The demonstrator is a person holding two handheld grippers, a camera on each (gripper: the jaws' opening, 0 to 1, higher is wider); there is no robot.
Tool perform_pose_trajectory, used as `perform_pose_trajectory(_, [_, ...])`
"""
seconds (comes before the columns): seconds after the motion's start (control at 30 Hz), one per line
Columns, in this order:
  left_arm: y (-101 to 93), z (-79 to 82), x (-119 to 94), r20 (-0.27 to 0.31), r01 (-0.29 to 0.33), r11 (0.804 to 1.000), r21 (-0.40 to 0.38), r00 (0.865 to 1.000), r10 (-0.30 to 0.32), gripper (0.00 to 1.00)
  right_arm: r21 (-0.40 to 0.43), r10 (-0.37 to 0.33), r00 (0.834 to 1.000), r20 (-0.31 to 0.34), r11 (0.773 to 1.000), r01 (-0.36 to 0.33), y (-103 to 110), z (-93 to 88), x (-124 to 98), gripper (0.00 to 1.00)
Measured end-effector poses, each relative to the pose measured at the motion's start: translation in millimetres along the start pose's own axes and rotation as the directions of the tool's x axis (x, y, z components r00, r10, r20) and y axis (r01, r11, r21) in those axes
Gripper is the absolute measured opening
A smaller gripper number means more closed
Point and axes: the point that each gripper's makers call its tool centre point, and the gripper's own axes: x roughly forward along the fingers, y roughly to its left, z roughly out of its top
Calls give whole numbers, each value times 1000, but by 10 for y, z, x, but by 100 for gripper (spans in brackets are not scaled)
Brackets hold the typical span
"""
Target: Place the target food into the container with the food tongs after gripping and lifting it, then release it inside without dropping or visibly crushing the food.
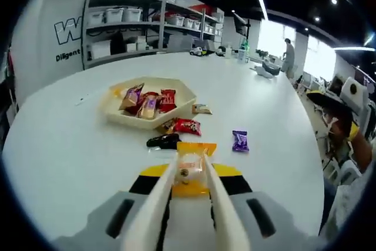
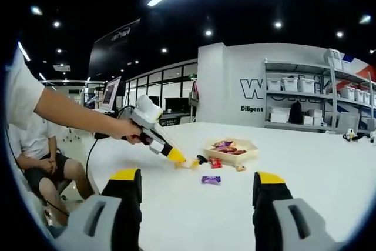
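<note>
Left gripper view: the left gripper point(image 1: 189, 174) carries cream food tongs point(image 1: 176, 204) whose two arms converge on a small pale snack point(image 1: 191, 168) in clear wrap — the tongs are clamped on it, just above the white table point(image 1: 70, 145). An orange packet point(image 1: 197, 148) lies directly beyond the snack, touching or just behind it. Farther on lie a black packet point(image 1: 163, 141), a red packet point(image 1: 187, 126) and, off to the right, a purple packet point(image 1: 239, 140); a small tan packet point(image 1: 201, 109) sits beside the tray. The beige tray point(image 1: 182, 89) stands toward the middle of the table, well apart from the held snack, and holds several wrapped sweets point(image 1: 147, 103) in red, purple and gold. Shelving point(image 1: 147, 22) with bins lines the wall beyond the table's far edge.

Right gripper view: the right gripper point(image 2: 197, 195) hovers over the table's near edge, jaws spread wide with nothing between them. A hand point(image 2: 126, 129) holds the left gripper, its yellow tip down at the table near the tray. A seated person point(image 2: 35, 163) is at the table's left edge.
</note>
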Motion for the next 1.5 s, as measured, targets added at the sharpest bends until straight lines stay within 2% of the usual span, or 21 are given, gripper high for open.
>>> perform_pose_trajectory(0.13, [-21,0,-5,-8,0,998,-55,1000,0,22,-1,0,1000,-1,1000,0,3,-1,-10,76])
perform_pose_trajectory(0.37, [3,24,-59,-20,-27,997,-73,999,25,20,1,-1,1000,1,1000,1,1,-4,-17,75])
perform_pose_trajectory(0.63, [-11,291,-197,40,-21,995,-93,999,25,20,1,0,1000,6,1000,0,2,12,-18,75])
perform_pose_trajectory(0.77, [-6,429,-192,66,-28,994,-102,997,35,20,3,-4,1000,14,1000,3,-29,26,-14,75])
perform_pose_trajectory(1.0, [50,598,-55,68,-43,994,-104,996,50,21,3,-11,1000,12,1000,11,-130,40,6,75])
perform_pose_trajectory(1.13, [103,703,95,56,-54,993,-105,997,61,21,2,-25,999,24,1000,25,-189,61,-22,75])
perform_pose_trajectory(1.33, [209,794,387,16,-83,993,-85,996,84,21,17,-55,998,20,998,54,-340,-10,-82,75])
perform_pose_trajectory(1.37, [225,835,424,25,-86,993,-81,996,88,21,21,-65,998,18,998,64,-376,-32,-108,75])
perform_pose_trajectory(1.47, [257,849,532,9,-82,992,-101,997,83,21,29,-79,997,5,996,79,-454,-94,-161,75])
perform_pose_trajectory(1.5, [275,838,580,-5,-89,993,-72,996,89,21,30,-92,996,-2,995,92,-507,-121,-190,75])
